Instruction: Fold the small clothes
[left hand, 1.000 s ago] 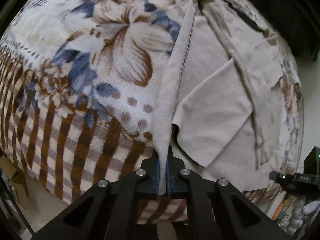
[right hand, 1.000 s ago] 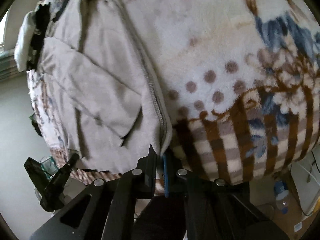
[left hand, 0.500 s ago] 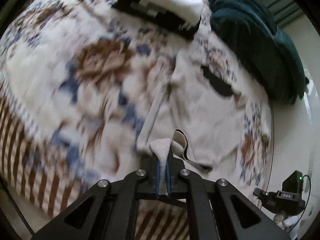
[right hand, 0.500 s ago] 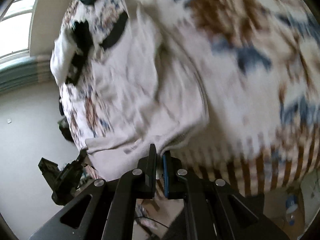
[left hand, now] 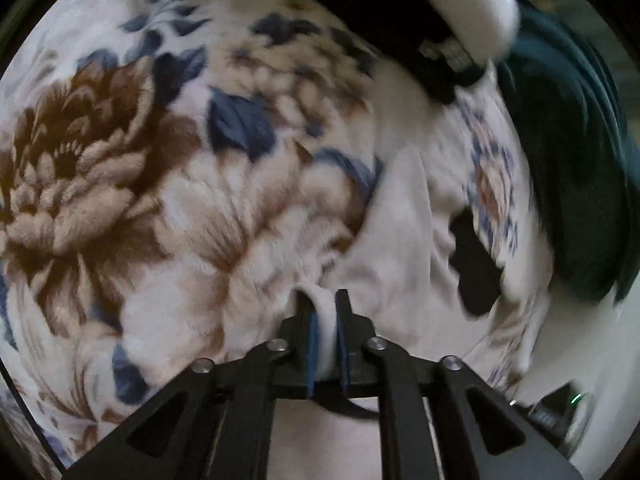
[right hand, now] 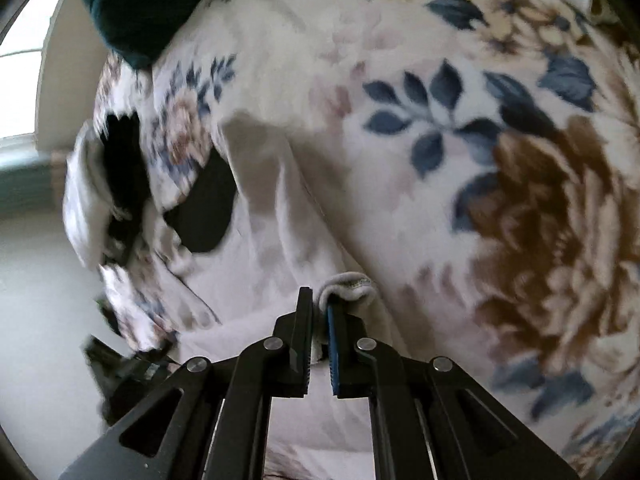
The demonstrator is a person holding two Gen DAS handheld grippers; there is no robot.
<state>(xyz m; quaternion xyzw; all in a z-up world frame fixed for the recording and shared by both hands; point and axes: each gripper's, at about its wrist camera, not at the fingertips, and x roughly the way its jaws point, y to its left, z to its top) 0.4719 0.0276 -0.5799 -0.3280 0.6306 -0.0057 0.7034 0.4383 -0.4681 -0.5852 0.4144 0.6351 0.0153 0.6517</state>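
A small beige garment (left hand: 404,224) lies on a floral blanket (left hand: 120,168), with a dark oval opening at its far end. My left gripper (left hand: 325,316) is shut on a folded corner of the garment and holds it over the rest of the cloth. In the right wrist view the same garment (right hand: 276,248) runs up to the left. My right gripper (right hand: 320,312) is shut on another hemmed corner, which curls over the right finger. Both held corners are carried toward the garment's far end.
A dark teal cloth pile (left hand: 568,152) sits at the blanket's far right; it also shows in the right wrist view (right hand: 148,0). A white and black folded item (left hand: 432,12) lies at the far edge. The blanket edge drops to a pale floor (right hand: 36,320).
Both grippers have carried the garment's near edge forward over itself toward the far end. The striped blanket border has left view, and the teal pile and white item have come close.
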